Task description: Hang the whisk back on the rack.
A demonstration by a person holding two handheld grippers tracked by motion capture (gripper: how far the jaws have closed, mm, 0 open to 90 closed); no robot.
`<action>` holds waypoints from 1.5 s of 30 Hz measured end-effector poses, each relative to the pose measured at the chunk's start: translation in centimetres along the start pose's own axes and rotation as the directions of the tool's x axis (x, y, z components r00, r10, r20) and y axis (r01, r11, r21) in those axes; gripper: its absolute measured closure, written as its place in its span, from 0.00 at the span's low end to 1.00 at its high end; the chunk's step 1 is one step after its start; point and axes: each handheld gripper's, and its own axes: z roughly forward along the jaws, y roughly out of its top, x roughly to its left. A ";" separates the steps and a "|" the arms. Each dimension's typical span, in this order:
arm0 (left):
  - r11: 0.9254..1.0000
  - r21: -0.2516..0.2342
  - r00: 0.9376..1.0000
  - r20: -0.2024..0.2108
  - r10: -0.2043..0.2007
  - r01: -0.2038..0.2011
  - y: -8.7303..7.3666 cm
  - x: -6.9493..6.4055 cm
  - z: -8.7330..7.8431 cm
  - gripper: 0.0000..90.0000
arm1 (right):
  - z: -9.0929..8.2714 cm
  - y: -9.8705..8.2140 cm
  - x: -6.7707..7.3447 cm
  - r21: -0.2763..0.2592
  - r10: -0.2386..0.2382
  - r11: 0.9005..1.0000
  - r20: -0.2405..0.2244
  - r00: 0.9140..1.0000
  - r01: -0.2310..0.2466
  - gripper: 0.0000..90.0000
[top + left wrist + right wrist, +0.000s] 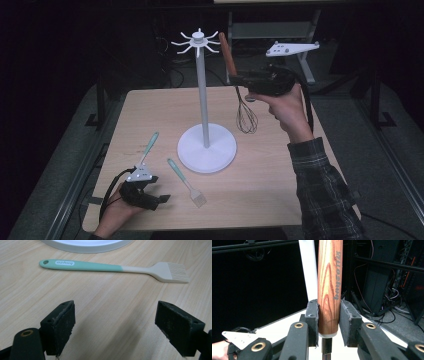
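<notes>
The right gripper (235, 80) has its jaws clamped on the lower end of the red-brown wooden handle of a wire balloon whisk (329, 290), just above the pale collar where the wires begin, one pad pressing each side of the handle. Held this way the handle rises above the jaws and the wire head (246, 117) hangs below them, clear of the pale wooden worktop (280, 190); gripping low on the handle likely leaves its top end free to be hooked. Just beyond the jaws stands the white utensil stand with a round base, a thin pole and a crown of curved hooks (199, 42), and the handle's top is near the hooks on the side facing the jaws, which suggests the whisk is being brought up to hang there. The left gripper (150, 197) rests low over the worktop with its jaws standing wide apart and nothing between them. Ahead of these jaws, lying flat and crosswise, is a mint-green-handled pastry brush with cream silicone bristles (112, 268), and the stand's base lies beyond it. A second mint-handled utensil (148, 147) lies on the far side of that gripper; its working end is hidden beneath the gripper's grey plate.
</notes>
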 end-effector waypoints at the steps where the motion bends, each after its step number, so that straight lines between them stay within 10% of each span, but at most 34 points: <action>1: 1.000 0.000 1.000 0.000 0.000 0.000 0.0 0.0 0.0 0.18 | 0.2 0.0 0.0 0.003 -0.001 1.000 -0.001 1.000 0.001 0.78; 29: 1.000 -0.001 1.000 0.002 0.000 0.000 0.0 0.0 0.0 0.18 | 2.4 -0.4 1.1 0.056 -0.045 0.997 -0.001 0.999 0.045 0.77; 45: 1.000 -0.010 1.000 0.003 -0.008 0.008 0.0 0.0 -0.1 0.18 | 2.0 -3.1 1.3 0.114 -0.045 0.993 0.033 0.998 0.041 0.34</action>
